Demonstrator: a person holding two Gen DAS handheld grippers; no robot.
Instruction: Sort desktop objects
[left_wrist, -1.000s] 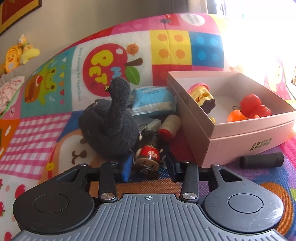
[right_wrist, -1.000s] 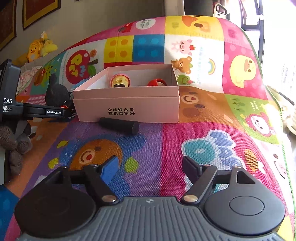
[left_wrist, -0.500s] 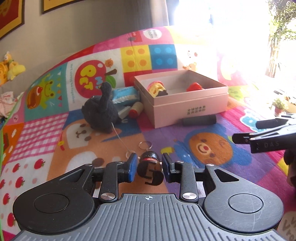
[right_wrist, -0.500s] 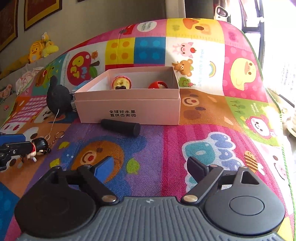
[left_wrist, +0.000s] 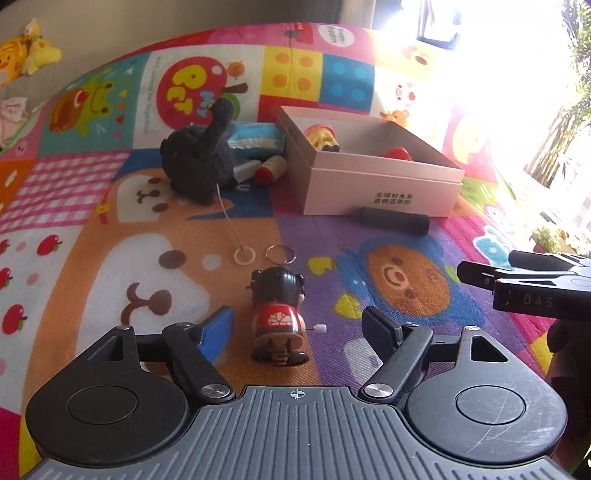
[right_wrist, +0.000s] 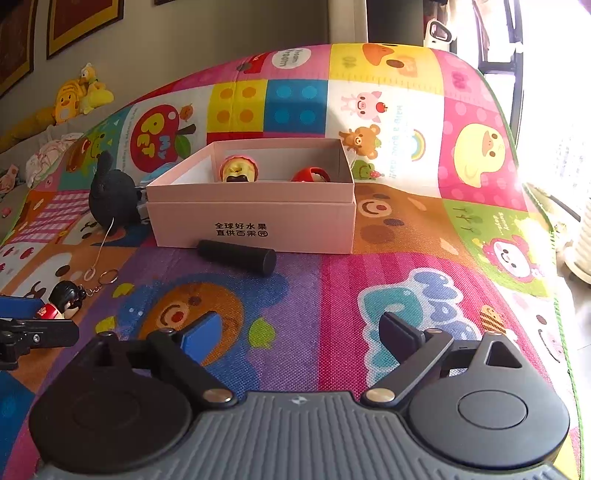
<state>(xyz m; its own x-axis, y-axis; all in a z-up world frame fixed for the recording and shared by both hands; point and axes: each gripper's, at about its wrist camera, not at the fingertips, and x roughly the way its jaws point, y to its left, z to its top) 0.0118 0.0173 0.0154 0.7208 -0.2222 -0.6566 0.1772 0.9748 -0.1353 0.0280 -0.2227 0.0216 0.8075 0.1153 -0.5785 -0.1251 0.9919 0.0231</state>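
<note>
Doll (left_wrist: 279, 314), a small wind-up figure with a glossy black head, a red painted body and a white knob at its side, lies on the play mat (left_wrist: 110, 266) between the fingers of the left gripper (left_wrist: 297, 326). In the left wrist view those jaws are opening, and neither the blue pad nor the black one touches it. A thin metal key ring (left_wrist: 280, 254) sits at the doll's 12 o'clock, with a white ring on a cord just beside it. At 1 o'clock stands a pink cardboard box (left_wrist: 380, 192), square-edged and open-topped, with a matte black cylinder (left_wrist: 393, 219) against its near wall; at 11 o'clock sits a fuzzy black plush toy (left_wrist: 197, 166).

From the right wrist view, the right gripper (right_wrist: 299, 332) is opening with nothing between its fingers (only bare, woven-looking mat). The box (right_wrist: 255, 218) lies at 12 o'clock, and the mat between is open apart from the cylinder (right_wrist: 236, 254). The doll (right_wrist: 64, 299) shows at 9 o'clock.
</note>
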